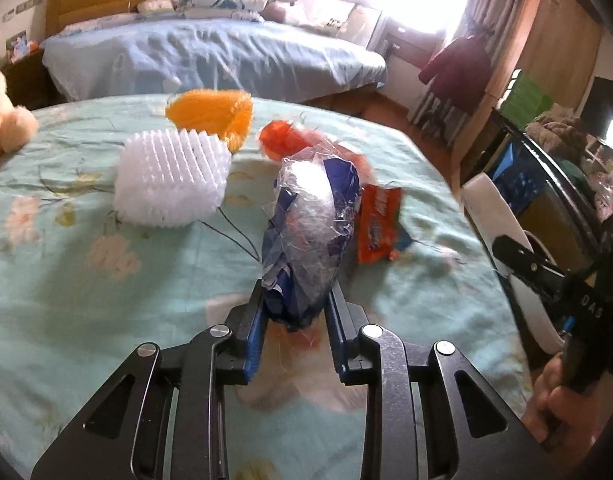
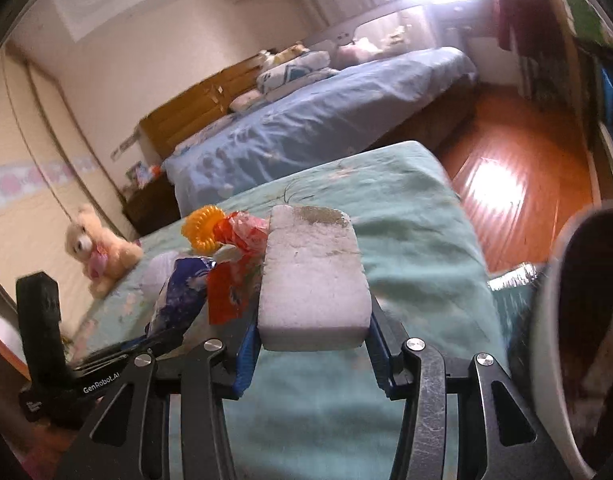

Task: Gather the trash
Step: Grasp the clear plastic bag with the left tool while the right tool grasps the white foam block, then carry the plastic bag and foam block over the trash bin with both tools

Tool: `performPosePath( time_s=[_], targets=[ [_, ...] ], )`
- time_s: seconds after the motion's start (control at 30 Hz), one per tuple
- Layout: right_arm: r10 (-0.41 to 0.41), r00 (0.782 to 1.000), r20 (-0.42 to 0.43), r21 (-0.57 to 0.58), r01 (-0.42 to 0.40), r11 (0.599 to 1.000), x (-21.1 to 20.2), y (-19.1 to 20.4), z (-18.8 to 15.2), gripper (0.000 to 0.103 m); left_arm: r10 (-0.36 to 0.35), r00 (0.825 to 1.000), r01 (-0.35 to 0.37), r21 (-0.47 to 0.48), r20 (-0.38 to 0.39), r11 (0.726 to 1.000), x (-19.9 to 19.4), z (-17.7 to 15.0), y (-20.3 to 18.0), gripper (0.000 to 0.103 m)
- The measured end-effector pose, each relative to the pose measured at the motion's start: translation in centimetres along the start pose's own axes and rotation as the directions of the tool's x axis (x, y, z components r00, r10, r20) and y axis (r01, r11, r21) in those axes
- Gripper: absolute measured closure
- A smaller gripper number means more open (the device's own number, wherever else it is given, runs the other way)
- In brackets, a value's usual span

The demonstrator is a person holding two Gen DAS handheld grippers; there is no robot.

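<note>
We have both grippers loaded. Our left gripper [image 1: 296, 312] is clenched on a crumpled plastic bag [image 1: 310, 216], pinched at its near end so the rest juts forward above the green bedspread [image 1: 66, 280]. Our right gripper [image 2: 312, 344] grasps a white foam block [image 2: 312, 276] across its short sides, near the near end, which keeps it level. The remaining trash lies on the bedspread: a white foam net [image 1: 170, 180], an orange foam net [image 1: 212, 114], an orange wrapper [image 1: 376, 220]. A white bin [image 2: 562, 320] stands just right of the bed edge, so we judge the next step to be carrying both items there.
</note>
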State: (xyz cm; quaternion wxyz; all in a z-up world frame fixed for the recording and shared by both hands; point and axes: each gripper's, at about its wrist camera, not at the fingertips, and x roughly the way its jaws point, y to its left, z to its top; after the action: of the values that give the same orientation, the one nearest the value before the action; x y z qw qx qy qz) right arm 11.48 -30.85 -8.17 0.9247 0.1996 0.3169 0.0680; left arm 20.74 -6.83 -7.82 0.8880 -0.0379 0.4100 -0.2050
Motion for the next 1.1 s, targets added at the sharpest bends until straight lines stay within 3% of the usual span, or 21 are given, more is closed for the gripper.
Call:
performPosePath(
  time_s=[0.1, 0.37, 1.1],
  targets=[
    [-0.018, 0.999, 0.028, 0.002, 0.018, 1.000, -2.6, -0.5, -1.0, 0.055, -0.006, 1.000, 0.005, 0.036, 0.027, 0.999, -1.5, -0.7, -1.6, 0.077],
    [-0.036, 0.998, 0.047, 0.041, 0.034, 0.999, -7.2, -1.6, -3.3, 0.055, -0.081, 0.997, 0.079, 0.108, 0.013, 0.991, -3.5, -2.8, -6.2, 0.077],
    [-0.108, 0.990, 0.088, 0.103, 0.098, 0.990, -12.7, -5.0, -6.0, 0.055, -0.174, 0.984, 0.176, 0.227, -0.032, 0.958, -4.1, -5.0, -13.2, 0.077]
  ],
)
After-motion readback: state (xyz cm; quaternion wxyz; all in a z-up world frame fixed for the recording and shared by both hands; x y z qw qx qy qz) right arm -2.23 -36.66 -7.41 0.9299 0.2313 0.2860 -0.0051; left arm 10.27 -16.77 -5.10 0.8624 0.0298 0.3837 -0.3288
